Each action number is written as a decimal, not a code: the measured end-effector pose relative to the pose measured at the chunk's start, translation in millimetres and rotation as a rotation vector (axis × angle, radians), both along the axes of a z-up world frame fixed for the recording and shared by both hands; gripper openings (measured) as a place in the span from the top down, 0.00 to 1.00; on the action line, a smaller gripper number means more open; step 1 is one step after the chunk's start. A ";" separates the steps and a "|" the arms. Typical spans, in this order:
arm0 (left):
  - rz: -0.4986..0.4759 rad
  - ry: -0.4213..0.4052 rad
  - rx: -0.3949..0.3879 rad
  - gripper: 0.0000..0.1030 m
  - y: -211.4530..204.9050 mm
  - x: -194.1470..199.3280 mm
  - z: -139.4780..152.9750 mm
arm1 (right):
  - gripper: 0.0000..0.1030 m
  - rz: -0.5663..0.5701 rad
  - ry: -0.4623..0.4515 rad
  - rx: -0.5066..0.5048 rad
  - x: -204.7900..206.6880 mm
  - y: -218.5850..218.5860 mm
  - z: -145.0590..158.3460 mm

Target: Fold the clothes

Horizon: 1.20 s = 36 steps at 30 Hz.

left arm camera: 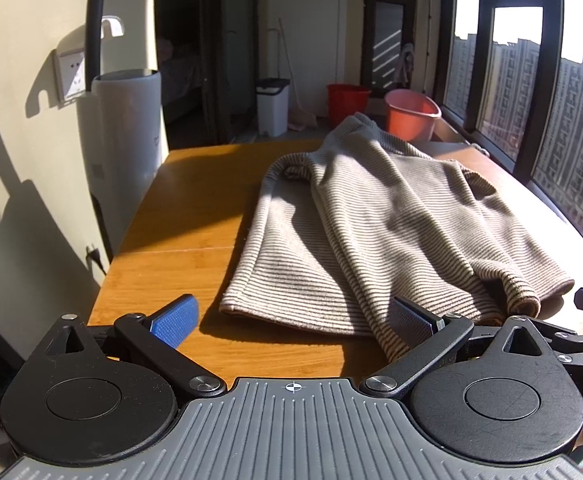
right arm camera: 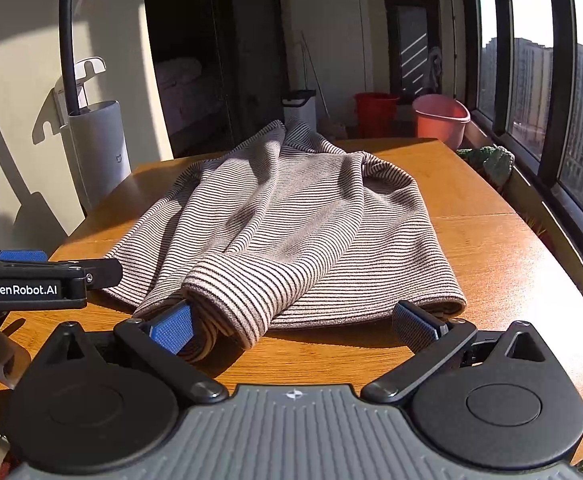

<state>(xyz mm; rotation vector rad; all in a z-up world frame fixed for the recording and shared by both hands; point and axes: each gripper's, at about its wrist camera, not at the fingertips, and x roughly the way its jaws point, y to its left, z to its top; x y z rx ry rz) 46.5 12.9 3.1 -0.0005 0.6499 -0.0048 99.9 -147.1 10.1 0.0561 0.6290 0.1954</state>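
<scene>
With both sleeves folded in on the sweater (right arm camera: pixel 291 216), I hold the left gripper (left arm camera: pixel 291 320) and right gripper (right arm camera: pixel 295 322) wide at its hem, likely to fold it up.

A home balcony room is showing: buckets (left arm camera: pixel 411 114), a bin (left arm camera: pixel 272 106), a bedroom doorway (right arm camera: pixel 189 92), and high-rise windows (left arm camera: pixel 531 92).
</scene>
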 end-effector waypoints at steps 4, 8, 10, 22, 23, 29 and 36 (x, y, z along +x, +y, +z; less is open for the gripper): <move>-0.065 0.042 -0.053 0.00 -2.6 29.3 -3.0 | 0.00 0.036 -0.004 0.007 14.1 3.6 5.2; -0.119 0.079 -0.068 0.00 -10.4 55.7 -12.7 | 0.00 0.007 -0.099 0.107 27.7 -9.0 20.0; -0.121 0.106 -0.066 0.00 -12.3 66.8 -20.7 | 0.00 -0.043 -0.149 0.218 37.9 -23.7 24.2; -0.143 0.123 -0.056 0.00 -11.5 73.0 -43.5 | 0.00 -0.001 0.077 0.489 83.3 -50.7 -37.4; -0.149 0.119 -0.055 0.00 -11.0 71.4 -44.4 | 0.00 0.012 0.077 0.493 80.5 -52.1 -37.9; -0.171 0.142 -0.072 0.00 -5.6 63.2 -43.6 | 0.00 0.085 0.057 0.408 51.1 -40.6 -33.3; -0.243 0.168 -0.066 0.00 3.5 32.1 -40.9 | 0.00 0.124 0.037 0.454 16.8 -49.2 -35.8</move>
